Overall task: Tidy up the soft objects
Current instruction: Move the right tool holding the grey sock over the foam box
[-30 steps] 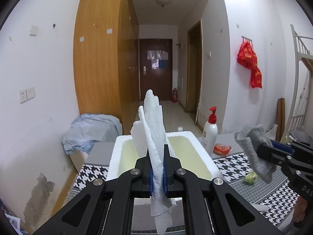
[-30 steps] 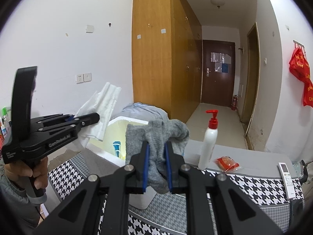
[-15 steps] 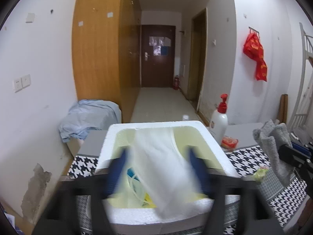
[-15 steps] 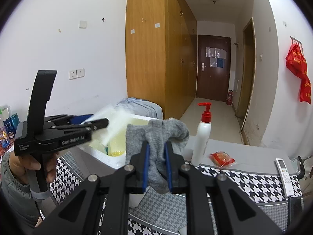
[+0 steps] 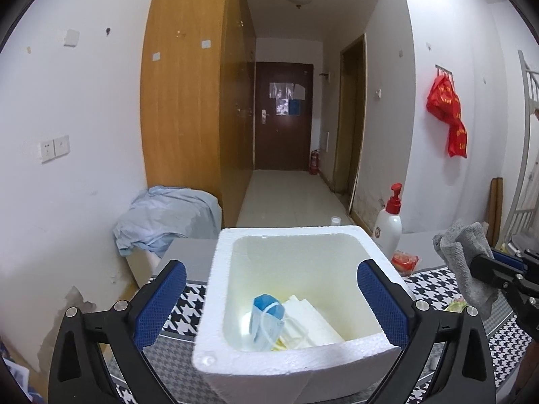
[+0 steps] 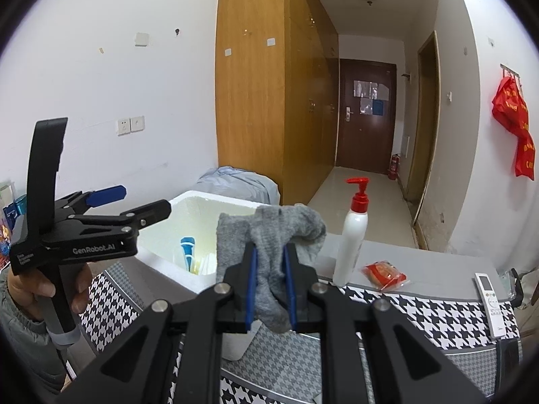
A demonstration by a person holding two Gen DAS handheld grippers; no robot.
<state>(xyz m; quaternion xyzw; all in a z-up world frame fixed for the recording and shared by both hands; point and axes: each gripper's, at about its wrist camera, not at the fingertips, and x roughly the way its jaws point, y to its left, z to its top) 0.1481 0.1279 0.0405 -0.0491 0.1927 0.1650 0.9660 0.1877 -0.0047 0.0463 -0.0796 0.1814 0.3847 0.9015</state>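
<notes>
The left gripper (image 5: 271, 298) has just been opening; its blue-padded fingers (image 5: 158, 303) stand wide with nothing between them, over the foam box (image 5: 289, 360), where white cloths (image 5: 308, 320) and a blue face mask (image 5: 266, 316) lie. Right of the box, the right gripper (image 6: 271, 286) clamps a grey sock (image 6: 269, 235). A pump bottle (image 6: 352, 245) stands behind on the worktop (image 6: 421, 313).

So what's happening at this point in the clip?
A person is sorting soft items into a white foam box with a hand-held tool in each hand. The left tool hangs over the box; its jaws have just been opening and stand wide with nothing between them. A white cloth lies in the box beside a blue face mask. The right tool is clamped on a grey sock, held above the table, not yet over the box.
</notes>
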